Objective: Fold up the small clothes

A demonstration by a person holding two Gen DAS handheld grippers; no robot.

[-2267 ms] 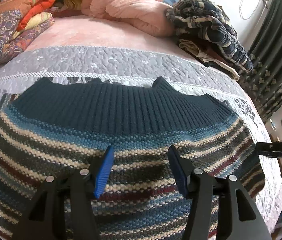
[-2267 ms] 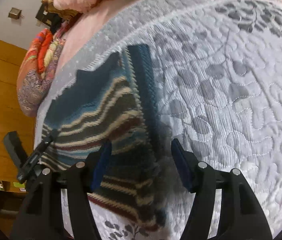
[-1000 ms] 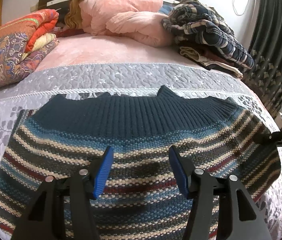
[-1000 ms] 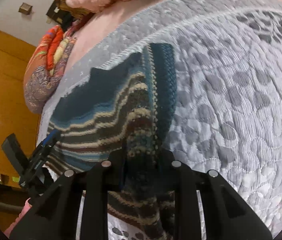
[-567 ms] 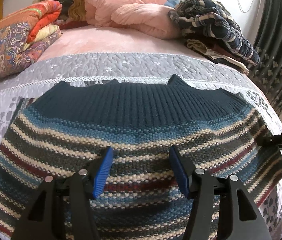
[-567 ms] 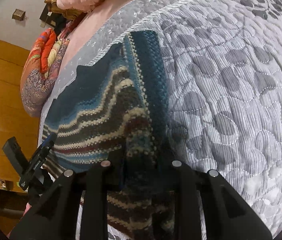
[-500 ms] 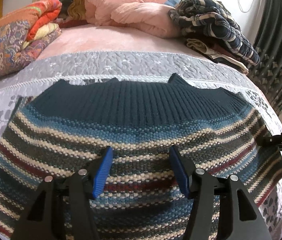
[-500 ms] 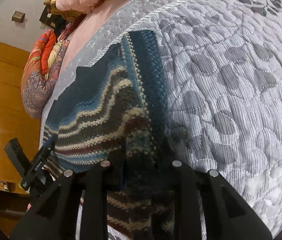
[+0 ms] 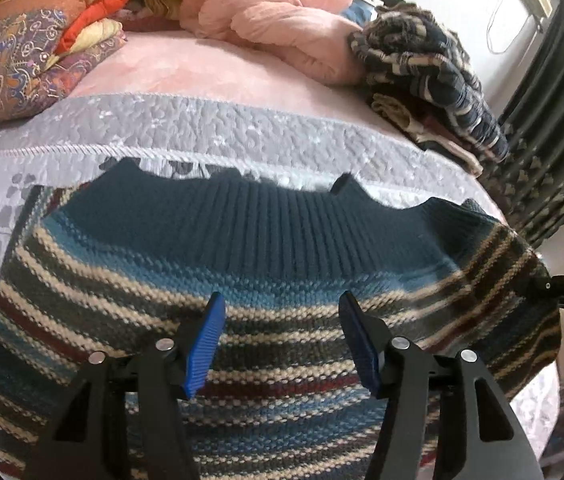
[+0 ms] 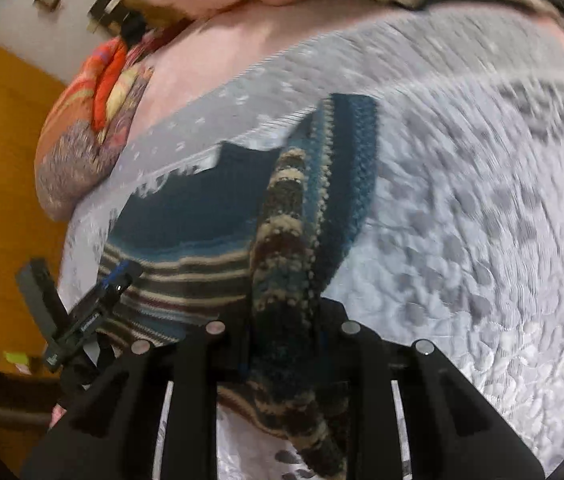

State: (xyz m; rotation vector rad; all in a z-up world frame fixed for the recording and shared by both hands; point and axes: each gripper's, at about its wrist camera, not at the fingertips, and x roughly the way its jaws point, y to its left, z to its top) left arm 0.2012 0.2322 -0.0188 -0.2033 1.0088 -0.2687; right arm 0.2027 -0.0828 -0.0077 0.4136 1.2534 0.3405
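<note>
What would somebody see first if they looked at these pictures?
First comes the big striped sweater, spread flat on the grey quilt and filling the middle of the left view. Next, the right tool is shut on the sweater's side edge and lifts it up off the quilt, while the left tool hangs open above the stripes. At the back sit a pink blanket and a bright patterned pillow.

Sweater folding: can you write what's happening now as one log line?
right gripper: shut on striped sweater edge, lifted | left gripper: open above sweater | surface: grey quilt
</note>
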